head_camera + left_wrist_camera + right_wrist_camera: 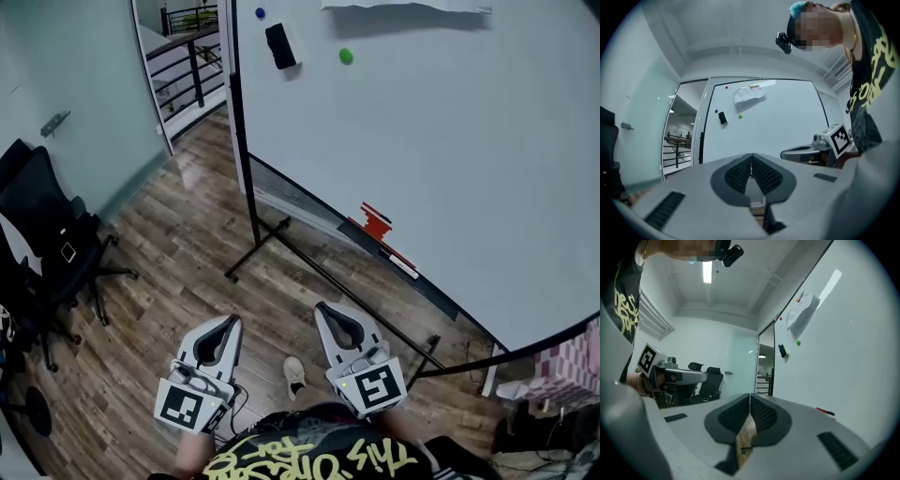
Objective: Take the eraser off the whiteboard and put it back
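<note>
A black eraser [279, 46] sticks to the whiteboard [450, 141] near its top left, with a green magnet [346, 56] to its right. The same eraser shows small in the left gripper view [722, 117] and the right gripper view [782, 350]. My left gripper [228, 324] and right gripper [325, 309] hang side by side over the wooden floor, well short of the board. Both are shut, jaws meeting tip to tip, with nothing between them. In its own view the left gripper [751, 155] points towards the board; the right gripper [749, 396] points along it.
The whiteboard stands on a black wheeled frame [255, 246]. Red markers [377, 223] lie on its tray. A sheet of paper [749, 93] hangs on the board's top. A black office chair [52, 239] sits left, a stair railing [187, 66] beyond, and a shoe [294, 373] below.
</note>
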Available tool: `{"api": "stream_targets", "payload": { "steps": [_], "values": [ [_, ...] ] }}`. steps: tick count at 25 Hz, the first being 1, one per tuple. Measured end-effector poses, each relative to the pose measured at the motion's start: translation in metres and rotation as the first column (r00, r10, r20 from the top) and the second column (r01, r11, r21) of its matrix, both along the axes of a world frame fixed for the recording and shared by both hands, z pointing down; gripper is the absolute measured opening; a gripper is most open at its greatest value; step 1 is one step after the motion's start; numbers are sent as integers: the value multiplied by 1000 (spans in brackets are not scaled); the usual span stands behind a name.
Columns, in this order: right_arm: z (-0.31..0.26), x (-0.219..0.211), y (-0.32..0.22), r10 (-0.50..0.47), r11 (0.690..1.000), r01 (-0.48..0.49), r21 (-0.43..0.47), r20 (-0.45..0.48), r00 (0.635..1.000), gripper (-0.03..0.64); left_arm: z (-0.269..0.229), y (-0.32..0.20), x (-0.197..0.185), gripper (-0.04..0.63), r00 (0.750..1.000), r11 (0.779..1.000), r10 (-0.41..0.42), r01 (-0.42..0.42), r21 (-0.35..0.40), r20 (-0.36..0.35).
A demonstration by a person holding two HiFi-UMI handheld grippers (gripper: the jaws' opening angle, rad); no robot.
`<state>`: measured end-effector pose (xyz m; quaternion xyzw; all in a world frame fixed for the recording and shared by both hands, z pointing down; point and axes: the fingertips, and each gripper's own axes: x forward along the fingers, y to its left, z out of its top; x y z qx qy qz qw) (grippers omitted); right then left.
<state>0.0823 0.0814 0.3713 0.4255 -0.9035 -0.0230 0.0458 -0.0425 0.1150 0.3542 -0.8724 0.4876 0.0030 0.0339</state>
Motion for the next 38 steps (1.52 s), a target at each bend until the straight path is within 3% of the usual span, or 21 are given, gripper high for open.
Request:
{"api": "stream_targets", "payload": {
  "steps": [11,16,22,26,28,33,38],
  "values": [
    [-10,-5,-65,-33,999,33,20,5,999,11,-10,-62,-5,8,1000,1000,-27,27,0,0],
    [-13,-15,-87,-93,992,92,82,3,996,11,-17,-84,-6,8,999,999,-46,46,12,-14],
    [15,-22,-113,-113,993,112,-29,-27,993,11,-20,-107,-6,8,998,997,-66,66,32,-12],
    [4,-32,-123,-158,987,158,24,-18,987,11,-24,-112,-5,8,994,996,-89,90,6,-62],
    [-1,-36,-125,-163,986,163,43,-5,987,11,-23,-114,-8,8,994,996,-92,92,2,-62],
    [-1,-43,-124,-157,988,157,-7,-4,988,11,-21,-116,-17,8,993,995,-97,96,-17,-61],
    [-6,-47,-123,-170,985,170,18,10,985,11,-24,-119,-20,8,996,996,-85,85,2,-34]
  ]
}}
